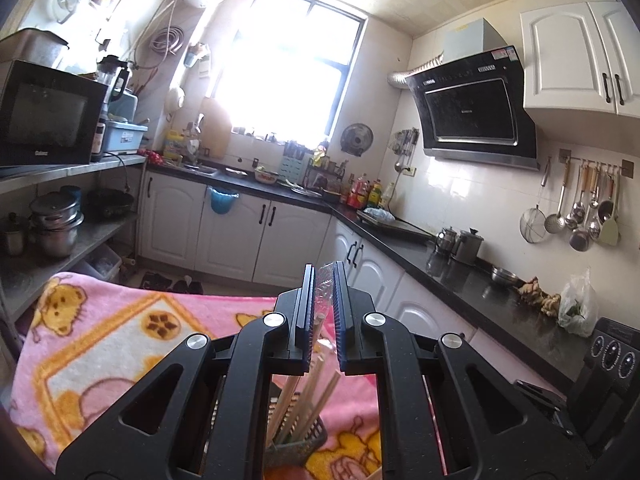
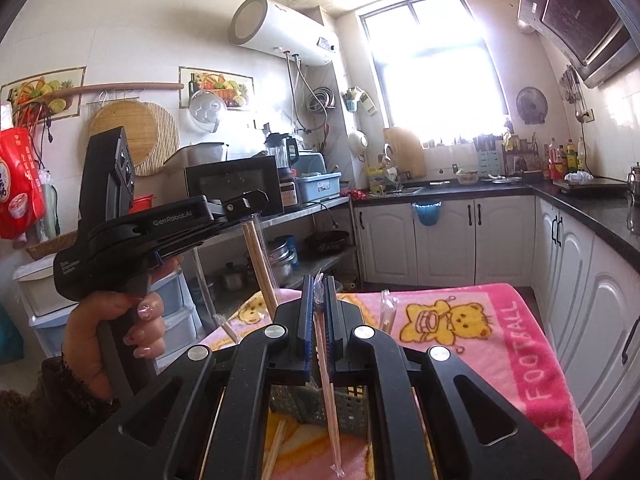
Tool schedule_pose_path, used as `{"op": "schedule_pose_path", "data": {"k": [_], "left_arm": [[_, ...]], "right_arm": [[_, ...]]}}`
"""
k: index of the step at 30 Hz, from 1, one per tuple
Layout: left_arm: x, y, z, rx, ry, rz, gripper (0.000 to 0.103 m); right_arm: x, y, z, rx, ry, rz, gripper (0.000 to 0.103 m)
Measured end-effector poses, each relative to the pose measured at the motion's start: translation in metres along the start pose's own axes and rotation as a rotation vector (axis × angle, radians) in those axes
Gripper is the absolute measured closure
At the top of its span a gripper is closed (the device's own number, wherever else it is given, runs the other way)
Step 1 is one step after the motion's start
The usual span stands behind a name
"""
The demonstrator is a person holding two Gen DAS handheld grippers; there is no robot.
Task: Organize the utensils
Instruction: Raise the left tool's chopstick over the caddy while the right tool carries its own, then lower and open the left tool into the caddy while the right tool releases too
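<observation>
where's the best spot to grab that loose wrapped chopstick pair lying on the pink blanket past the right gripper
Take the wrapped chopstick pair near its middle, coming from above with the jaws set across its width. It lies flat on the pink blanket, long and thin, pointing away from the camera, so a crosswise pinch should hold it level. The clear sleeve looks slippery, so its crinkled far end is likely a poorer hold.

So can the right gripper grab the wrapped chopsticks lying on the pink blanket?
Probably not yet. The right gripper is already shut on a wrapped chopstick pair, so its jaws are full, though the spare packet on the pink blanket lies unblocked.
</observation>
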State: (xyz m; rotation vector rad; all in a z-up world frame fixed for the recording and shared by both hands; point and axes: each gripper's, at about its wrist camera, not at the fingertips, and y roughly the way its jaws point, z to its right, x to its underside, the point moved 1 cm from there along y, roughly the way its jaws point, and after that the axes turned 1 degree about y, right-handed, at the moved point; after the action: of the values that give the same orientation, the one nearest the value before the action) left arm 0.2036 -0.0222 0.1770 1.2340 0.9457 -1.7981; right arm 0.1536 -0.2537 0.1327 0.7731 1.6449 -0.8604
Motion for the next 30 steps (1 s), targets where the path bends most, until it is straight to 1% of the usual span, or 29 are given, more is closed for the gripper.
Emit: {"op": "schedule_pose_path", "data": {"k": [5,11,17,23,30], "left_arm": [[-0.004,0.008,-0.01,-0.023,-0.018,0.011,0.098],[-0.007,0.018,-0.014,-0.04,-0.017,0.012,0.098],[-0.006,0.026,-0.022,-0.055,-0.033,0.016,0.098],[0.001,0.033,-0.032,-0.06,-0.054,0.015,0.098],[0.012,0.041,-0.037,-0.079,-0.053,-0.012,0.098]], "right_arm": [[-0.012,0.005,-0.002,-0.003,-0.005,0.035,0.098],[-0.029,0.012,-0.01,-0.012,-0.033,0.068,0.098],[-0.044,0.023,-0.015,-0.014,-0.055,0.106,0.098],[-0.051,0.039,-0.011,-0.028,-0.064,0.128,0.098],[-0.049,0.061,-0.002,-0.026,-0.068,0.136,0.098]]}}
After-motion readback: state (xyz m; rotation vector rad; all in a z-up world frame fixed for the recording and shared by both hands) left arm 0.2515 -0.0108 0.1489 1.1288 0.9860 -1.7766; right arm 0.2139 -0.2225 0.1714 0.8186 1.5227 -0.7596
